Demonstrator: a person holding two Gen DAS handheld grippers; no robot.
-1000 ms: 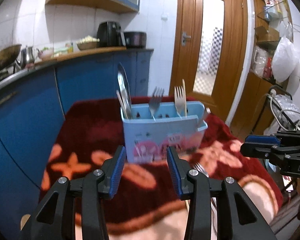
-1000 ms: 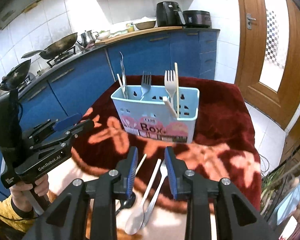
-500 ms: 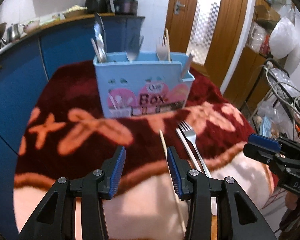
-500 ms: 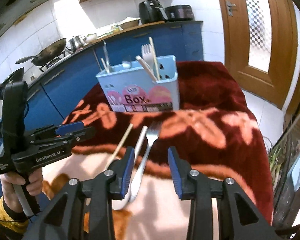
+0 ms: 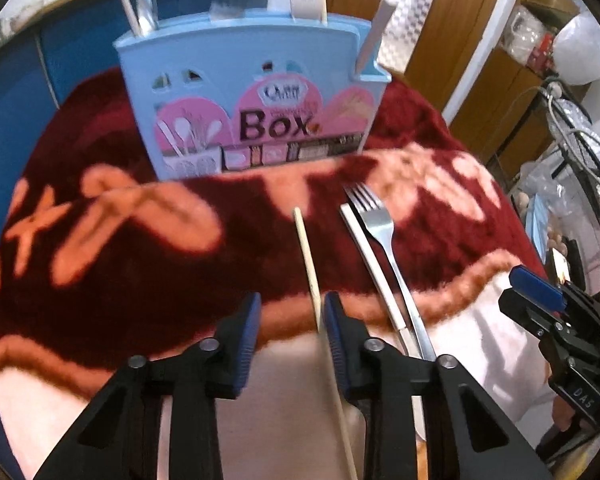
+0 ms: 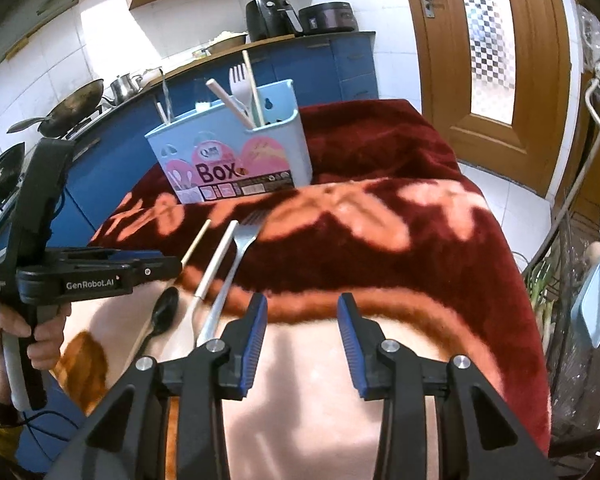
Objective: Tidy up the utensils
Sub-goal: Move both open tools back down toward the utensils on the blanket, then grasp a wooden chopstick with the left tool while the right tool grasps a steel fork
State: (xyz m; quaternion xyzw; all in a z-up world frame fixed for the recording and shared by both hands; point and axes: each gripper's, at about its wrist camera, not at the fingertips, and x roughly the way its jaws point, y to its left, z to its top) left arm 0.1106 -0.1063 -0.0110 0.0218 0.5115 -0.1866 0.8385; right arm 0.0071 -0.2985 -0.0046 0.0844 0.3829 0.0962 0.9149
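I hold my left gripper point(image 5: 289, 316) low over the near part of the blanket point(image 5: 112, 264), its fingers parted and holding nothing. The wooden chopstick point(image 5: 309, 264) lies between them, close to the right pad, so I judge this is the piece I am lining up to take.

Just to the right of the chopstick lie a white-handled utensil point(image 5: 370, 264) and a steel fork point(image 5: 384, 236), side by side and almost touching, tines pointing to the far side. In the right wrist view a dark spoon point(image 6: 165, 312) also lies to the left, nearer to me.

The blue utensil box point(image 5: 256, 92) stands upright at the far side of the blanket, with forks and sticks already standing in its compartments. I think the loose pieces point toward it so each can be lifted and dropped in with little turning.

My right gripper point(image 6: 302, 340) is wide open and empty, over the pale near part of the blanket, to the right of the loose utensils. It seems to wait there so it does not block the left one.
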